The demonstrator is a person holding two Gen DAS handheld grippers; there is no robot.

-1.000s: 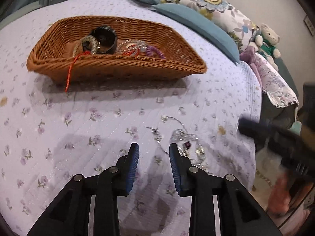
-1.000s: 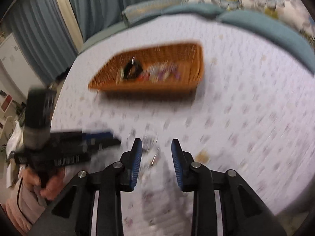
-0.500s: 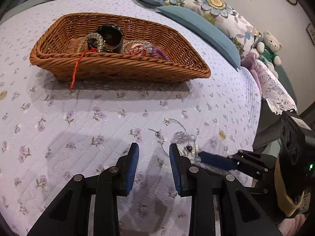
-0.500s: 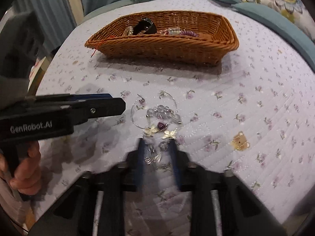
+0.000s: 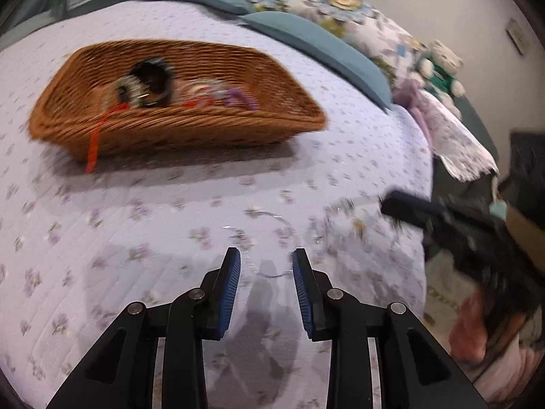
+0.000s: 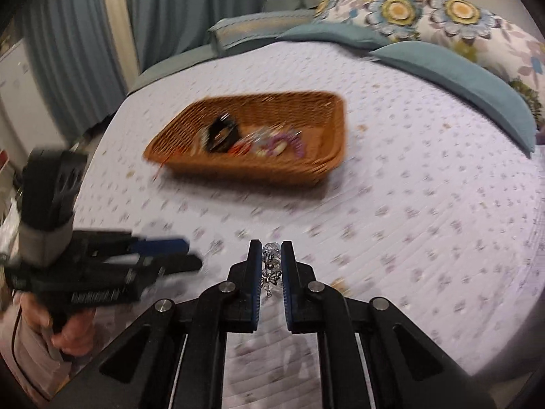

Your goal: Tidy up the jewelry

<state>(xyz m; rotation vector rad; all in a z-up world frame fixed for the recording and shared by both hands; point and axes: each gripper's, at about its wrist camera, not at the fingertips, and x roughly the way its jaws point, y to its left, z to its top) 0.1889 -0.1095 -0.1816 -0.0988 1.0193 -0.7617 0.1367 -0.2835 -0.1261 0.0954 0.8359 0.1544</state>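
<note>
A silver beaded necklace point(image 6: 271, 266) with a small butterfly charm hangs between the blue pads of my right gripper point(image 6: 271, 245), whose jaws are closing tight on it, a little above the bedspread. In the left wrist view the right gripper point(image 5: 386, 204) comes in blurred from the right, with the chain point(image 5: 340, 218) trailing off its tip. My left gripper point(image 5: 265, 269) is open over the bedspread with nothing between its fingers; it shows at the left of the right wrist view point(image 6: 192, 255). Farther back stands the wicker basket point(image 5: 177, 133) point(image 6: 238, 167), holding a black bangle point(image 5: 151, 78), a red cord and purple beads.
The lilac flowered bedspread point(image 5: 119, 225) drops off at the bed's right edge point(image 5: 422, 225). Teal and flowered pillows point(image 5: 306, 30) lie behind the basket, with a teddy bear point(image 5: 439, 64) beyond. Blue curtains point(image 6: 68, 41) hang at the left. A hand point(image 6: 64, 334) holds the left gripper.
The right gripper dropped onto the necklace, shut on it and lifted it off the bedspread. The left gripper stayed almost in place, still open.
</note>
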